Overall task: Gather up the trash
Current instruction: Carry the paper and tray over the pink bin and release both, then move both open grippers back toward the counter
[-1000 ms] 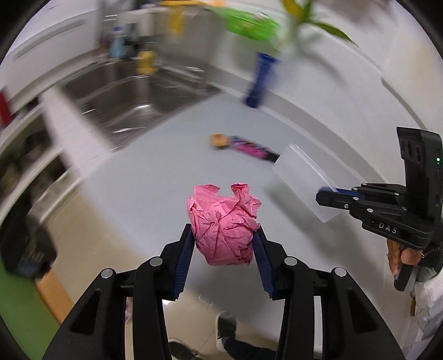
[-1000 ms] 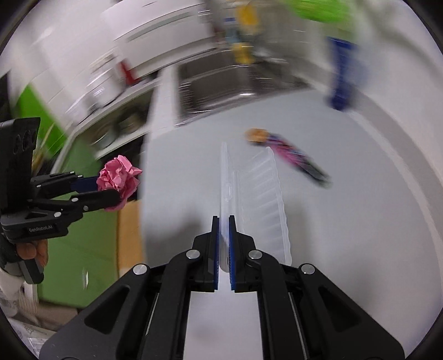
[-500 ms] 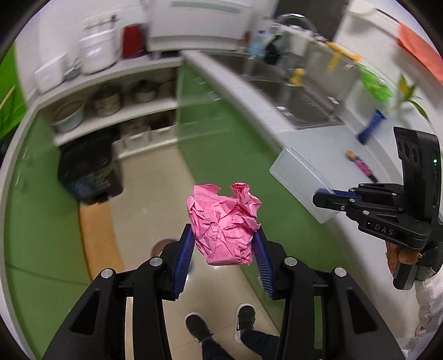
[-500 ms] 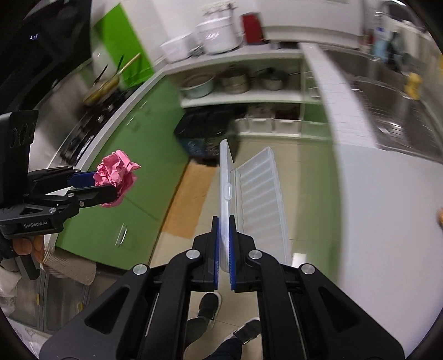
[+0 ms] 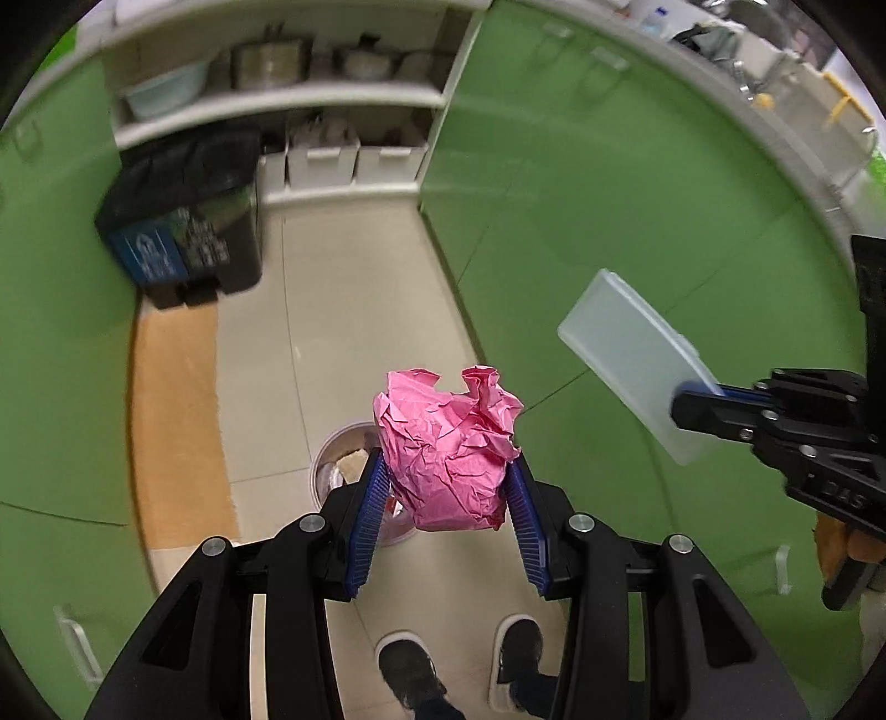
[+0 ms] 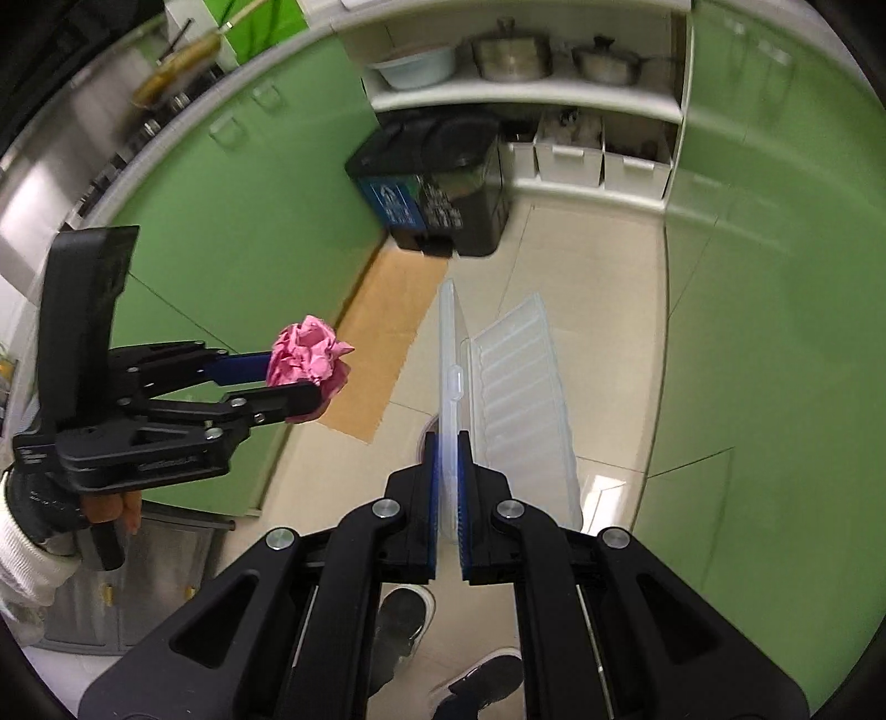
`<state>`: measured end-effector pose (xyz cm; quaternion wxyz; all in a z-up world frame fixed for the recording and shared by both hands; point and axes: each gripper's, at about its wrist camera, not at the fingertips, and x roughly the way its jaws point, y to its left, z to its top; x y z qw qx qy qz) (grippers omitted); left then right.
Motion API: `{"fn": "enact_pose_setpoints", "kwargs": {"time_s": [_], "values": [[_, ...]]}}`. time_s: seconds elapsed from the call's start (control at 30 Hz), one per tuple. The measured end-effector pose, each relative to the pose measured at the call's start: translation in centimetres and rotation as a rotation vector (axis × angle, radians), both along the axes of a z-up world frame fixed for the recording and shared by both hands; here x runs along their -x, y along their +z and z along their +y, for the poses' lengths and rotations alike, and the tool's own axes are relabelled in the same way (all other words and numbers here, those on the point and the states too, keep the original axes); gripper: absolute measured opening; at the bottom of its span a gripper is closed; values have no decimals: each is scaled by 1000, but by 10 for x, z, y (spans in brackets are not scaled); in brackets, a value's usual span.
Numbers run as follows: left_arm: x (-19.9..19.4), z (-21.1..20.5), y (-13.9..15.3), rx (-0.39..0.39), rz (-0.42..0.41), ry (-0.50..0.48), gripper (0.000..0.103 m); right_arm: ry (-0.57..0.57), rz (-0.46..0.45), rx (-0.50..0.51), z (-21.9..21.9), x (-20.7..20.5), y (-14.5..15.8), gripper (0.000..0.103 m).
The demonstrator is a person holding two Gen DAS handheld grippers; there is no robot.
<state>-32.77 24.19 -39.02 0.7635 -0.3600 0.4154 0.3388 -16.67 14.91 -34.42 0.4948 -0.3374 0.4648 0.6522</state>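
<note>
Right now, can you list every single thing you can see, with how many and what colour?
Crumpled paper ball: one, pink, between the left gripper's jaws.
Plastic clamshell container: one, clear, hanging open, one edge in the right gripper's jaws.
Small round bin: one, pale, on the floor below the paper ball, rubbish inside.
Large trash bin: one, black with a blue label, by the shelves.
Pots: two, metal, upper shelf.
Basin: one, pale blue, upper shelf.
Storage boxes: three, white, lower shelf.
Floor mat: one, tan.
Cabinets: green.
Shoes: two, dark.
Left gripper: black, blue pads.
Right gripper: black, blue pads.
</note>
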Motion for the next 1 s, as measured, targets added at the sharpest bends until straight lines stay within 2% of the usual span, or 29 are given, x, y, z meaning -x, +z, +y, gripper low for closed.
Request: {"fn": "enact_pose_setpoints", "kwargs": {"time_s": [0.07,0.13,0.17,0.27,0.37,0.73,0.77,0.8,0.83,0.87,1.0], "values": [[2,8,-33,5,-3,13,45,3,-7,13,3,-1,-29,5],[5,15,-63,10,-1,45,68,6,-12,22,5,-1,-49,5],[7,16,-71,10,-7,59,97,8,-13,28,4,-1,-60,5],[12,18,-91,22,-18,88,98,15,-17,45,4,-1,-80,5],[20,16,-97,35,-18,107,98,31,-11,65,7,5,-97,5],[72,13,-84,4,-21,177,98,128,25,88,35,56,-142,7],[75,13,-83,1,-19,182,98,130,14,87,39,60,-147,19],[78,12,-82,-1,-18,189,98,129,4,86,41,62,-149,36],[82,11,-81,-4,-17,195,98,125,-4,82,42,63,-151,85],[84,10,-80,-6,-11,197,98,111,-16,71,43,63,-153,99],[83,7,-75,-2,6,193,98,84,-54,87,44,61,-153,99]]}}
